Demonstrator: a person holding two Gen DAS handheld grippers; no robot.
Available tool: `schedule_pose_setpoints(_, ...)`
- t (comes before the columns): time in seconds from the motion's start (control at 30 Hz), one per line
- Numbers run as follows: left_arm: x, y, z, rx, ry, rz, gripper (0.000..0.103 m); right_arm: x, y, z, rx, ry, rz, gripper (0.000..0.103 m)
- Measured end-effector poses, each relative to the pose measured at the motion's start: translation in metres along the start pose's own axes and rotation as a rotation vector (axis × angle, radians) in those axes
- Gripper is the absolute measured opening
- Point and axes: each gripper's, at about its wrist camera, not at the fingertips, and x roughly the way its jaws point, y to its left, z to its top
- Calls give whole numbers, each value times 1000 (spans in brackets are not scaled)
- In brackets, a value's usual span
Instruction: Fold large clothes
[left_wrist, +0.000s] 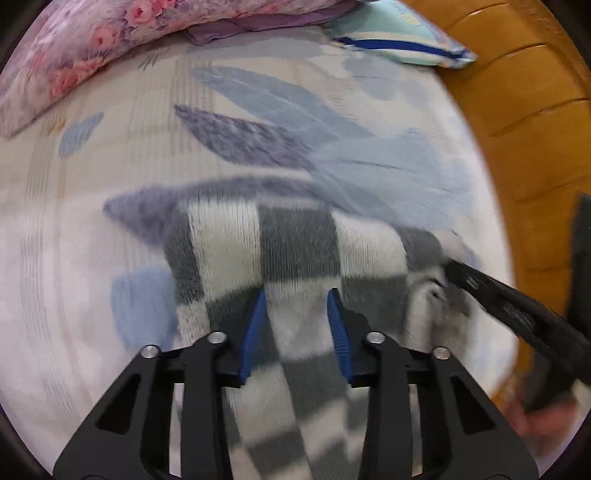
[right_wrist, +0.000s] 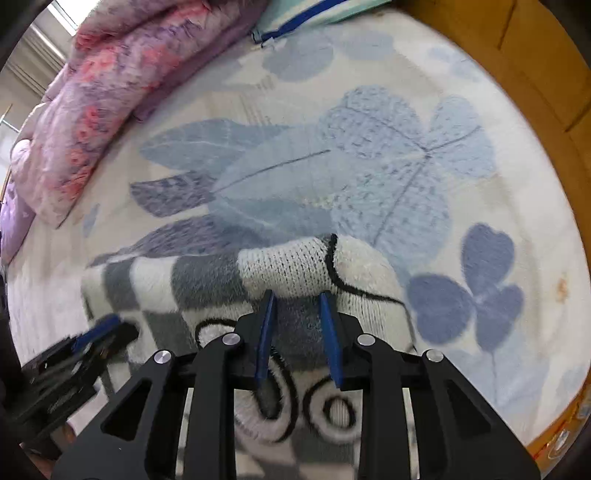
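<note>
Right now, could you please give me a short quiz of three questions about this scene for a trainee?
1. True or false: the checkered garment lies on a bare wooden floor.
2. What is between the left gripper fingers? A) checkered fabric B) a pillow C) nothing
3. Fill in: the floral quilt is pink and ____.

Key: 1 false, it lies on the leaf-print bedsheet. 2 A. 3 purple.

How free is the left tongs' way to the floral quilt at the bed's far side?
Probably free, though far: from the left tongs over the checkered sweater, only bare bedsheet lies before the floral quilt.
</note>
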Motion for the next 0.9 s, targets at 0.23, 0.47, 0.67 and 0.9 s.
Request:
schedule_pose_setpoints(0.23,29,24,33,-142,74,-47,28,18,8,18,-4,-43,-46,22)
schedule_pose_setpoints(0.47,-24,39,-34,-101,70,-158,28,-23,7,-51,-54,-24,-65,22)
schedule_pose_setpoints(0.67,-42,45,-120,-71,33,-162,28,-16,-11,-147,-23,39,-69,22)
schedule_pose_setpoints(0.9,-25,50,-191,-74,212,-65,26,5,-27,-220,64,194,-76,22)
